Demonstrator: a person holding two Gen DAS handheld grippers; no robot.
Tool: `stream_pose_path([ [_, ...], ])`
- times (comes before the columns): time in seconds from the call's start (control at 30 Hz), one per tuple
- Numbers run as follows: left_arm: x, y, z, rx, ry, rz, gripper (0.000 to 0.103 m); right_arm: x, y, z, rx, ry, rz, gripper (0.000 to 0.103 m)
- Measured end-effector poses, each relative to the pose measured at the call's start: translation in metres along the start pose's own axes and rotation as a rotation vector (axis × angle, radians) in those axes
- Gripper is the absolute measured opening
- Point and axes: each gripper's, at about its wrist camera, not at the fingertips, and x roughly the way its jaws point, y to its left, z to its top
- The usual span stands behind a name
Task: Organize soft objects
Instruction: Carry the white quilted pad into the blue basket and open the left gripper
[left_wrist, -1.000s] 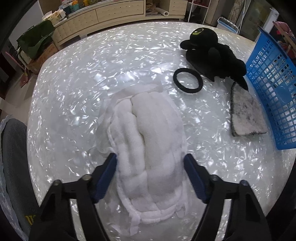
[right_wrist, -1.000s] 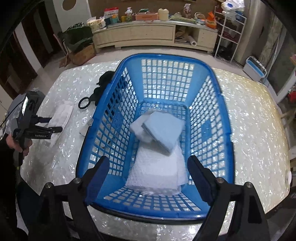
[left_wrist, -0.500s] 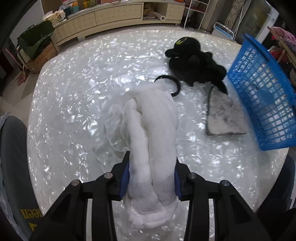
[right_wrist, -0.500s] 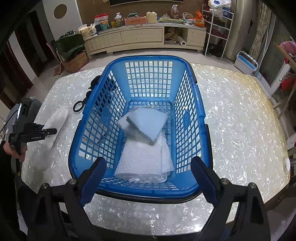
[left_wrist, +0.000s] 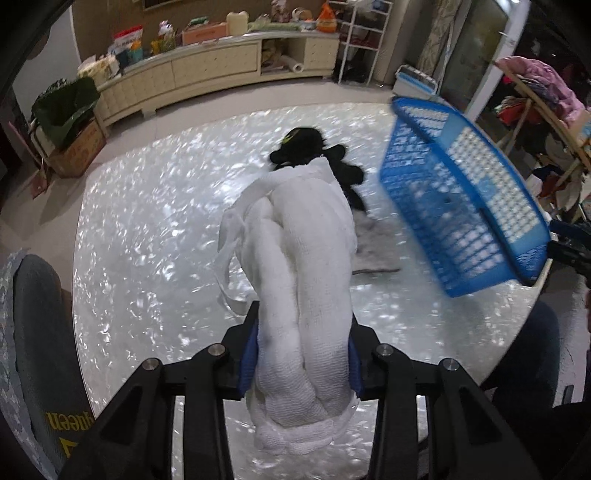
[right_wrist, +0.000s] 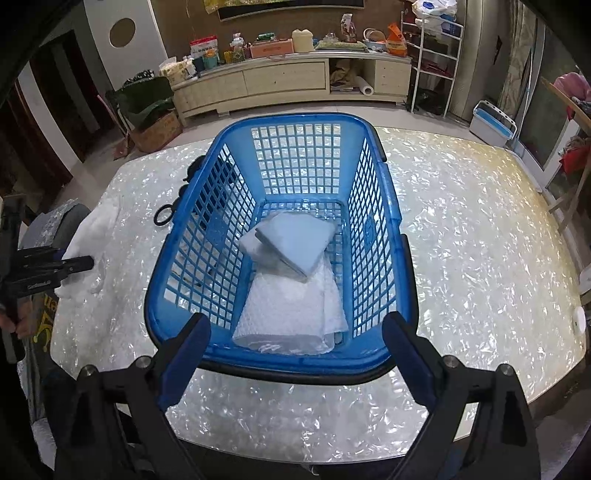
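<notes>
My left gripper (left_wrist: 299, 354) is shut on a rolled white towel (left_wrist: 303, 251) and holds it lifted above the white table (left_wrist: 147, 236); the towel also shows in the right wrist view (right_wrist: 92, 232). The blue basket (left_wrist: 461, 206) stands to the right. My right gripper (right_wrist: 295, 354) is open and empty at the basket's near rim (right_wrist: 295, 369). Inside the basket lie a folded light-blue cloth (right_wrist: 295, 243) and a white cloth (right_wrist: 291, 314).
A black plush toy (left_wrist: 306, 147) and a grey-white pad (left_wrist: 373, 243) lie on the table behind the towel. A black ring (right_wrist: 163, 215) lies left of the basket. A grey chair (left_wrist: 40, 332) stands at the table's left edge.
My left gripper closed on the white towel and lifted it off the table, swinging toward the basket. My right gripper pulled back a little from the basket, still open.
</notes>
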Motion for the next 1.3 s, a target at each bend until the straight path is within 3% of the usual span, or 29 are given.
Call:
stream_pose_path([
  [0.07, -0.009, -0.013, 0.002, 0.016, -0.013, -0.011, 0.037, -0.002, -0.003, -0.002, 0.005, -0.007, 0.003, 0.103],
  [0.53, -0.043, -0.101, 0.024, 0.144, -0.069, -0.065, 0.037, -0.011, -0.019, -0.010, 0.001, -0.034, 0.055, 0.103],
  [1.0, -0.028, -0.175, 0.062, 0.265, -0.076, -0.093, 0.037, -0.016, -0.034, -0.005, -0.034, -0.082, 0.041, 0.103],
  [1.3, -0.010, -0.200, 0.082, 0.318, -0.057, -0.092, 0.037, -0.006, -0.042, 0.004, -0.034, -0.091, 0.049, 0.103],
])
